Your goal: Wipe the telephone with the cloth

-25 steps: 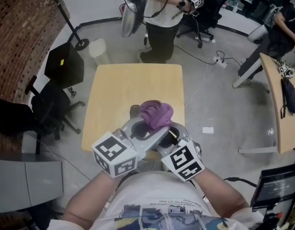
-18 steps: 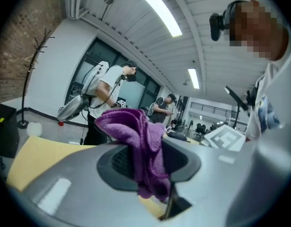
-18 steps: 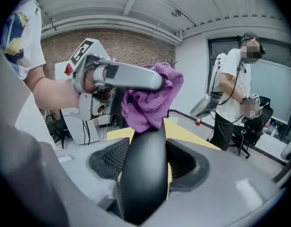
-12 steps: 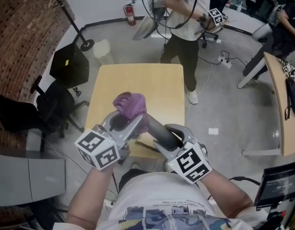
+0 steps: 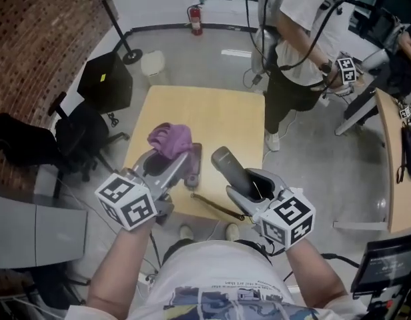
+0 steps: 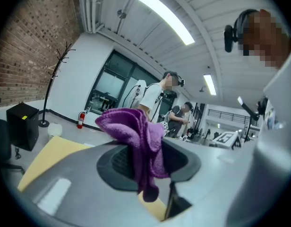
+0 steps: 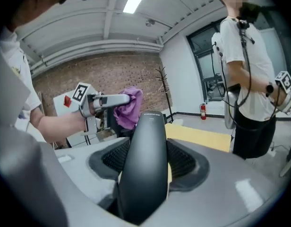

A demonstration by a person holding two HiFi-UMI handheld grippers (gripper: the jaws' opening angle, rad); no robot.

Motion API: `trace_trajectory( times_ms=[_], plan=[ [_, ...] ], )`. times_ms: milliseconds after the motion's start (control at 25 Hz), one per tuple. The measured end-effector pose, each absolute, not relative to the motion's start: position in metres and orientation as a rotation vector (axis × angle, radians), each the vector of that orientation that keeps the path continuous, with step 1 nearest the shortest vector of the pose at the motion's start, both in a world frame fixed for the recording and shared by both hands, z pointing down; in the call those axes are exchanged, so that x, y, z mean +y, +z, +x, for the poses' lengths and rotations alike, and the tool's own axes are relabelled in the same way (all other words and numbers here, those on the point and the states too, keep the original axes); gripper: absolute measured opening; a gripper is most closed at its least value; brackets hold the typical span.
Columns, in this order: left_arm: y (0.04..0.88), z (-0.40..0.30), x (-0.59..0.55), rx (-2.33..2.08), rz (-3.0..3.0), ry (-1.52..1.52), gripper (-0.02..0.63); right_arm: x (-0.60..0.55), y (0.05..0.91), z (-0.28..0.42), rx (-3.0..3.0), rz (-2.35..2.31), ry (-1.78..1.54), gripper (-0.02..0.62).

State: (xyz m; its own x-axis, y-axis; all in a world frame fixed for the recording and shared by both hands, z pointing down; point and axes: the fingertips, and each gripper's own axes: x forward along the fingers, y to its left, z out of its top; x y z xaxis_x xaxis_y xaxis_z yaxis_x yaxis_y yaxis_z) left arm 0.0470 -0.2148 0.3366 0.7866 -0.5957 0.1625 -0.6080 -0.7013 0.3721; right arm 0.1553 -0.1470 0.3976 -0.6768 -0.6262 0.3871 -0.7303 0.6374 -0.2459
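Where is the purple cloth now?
The purple cloth is at the left of the head view, pinched by the fingers of the left gripper above the wooden table, apart from the handset in the right gripper.

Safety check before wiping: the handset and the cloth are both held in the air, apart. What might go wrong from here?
The handset sticks far out of the right gripper. Rubbing pressure may lever its smooth body loose above the table's near edge. The cloth is only pinched by a fold in the left gripper and could pull free.
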Motion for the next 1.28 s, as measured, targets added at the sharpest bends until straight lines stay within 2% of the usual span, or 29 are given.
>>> trace_trajectory(
  times_ms=[160, 400, 760, 1280],
  plan=[
    [0.333, 0.054, -0.199, -0.847, 2.519, -0.044, 0.146, -0.150, 0.384, 0.165, -2.673, 1.130, 0.711, 0.249],
    [0.326, 0.075, -0.177, -0.699, 2.439, -0.183, 0.146, -0.146, 0.368, 0.158, -2.862, 1.056, 1.157, 0.247],
    [0.319, 0.088, -0.163, -0.589, 2.370, -0.254, 0.146, -0.147, 0.351, 0.141, -2.962, 0.968, 1.586, 0.247],
    [0.326, 0.105, -0.116, -0.405, 2.336, -0.260, 0.146, -0.141, 0.340, 0.144, -3.008, 0.912, 1.772, 0.247]
  ],
)
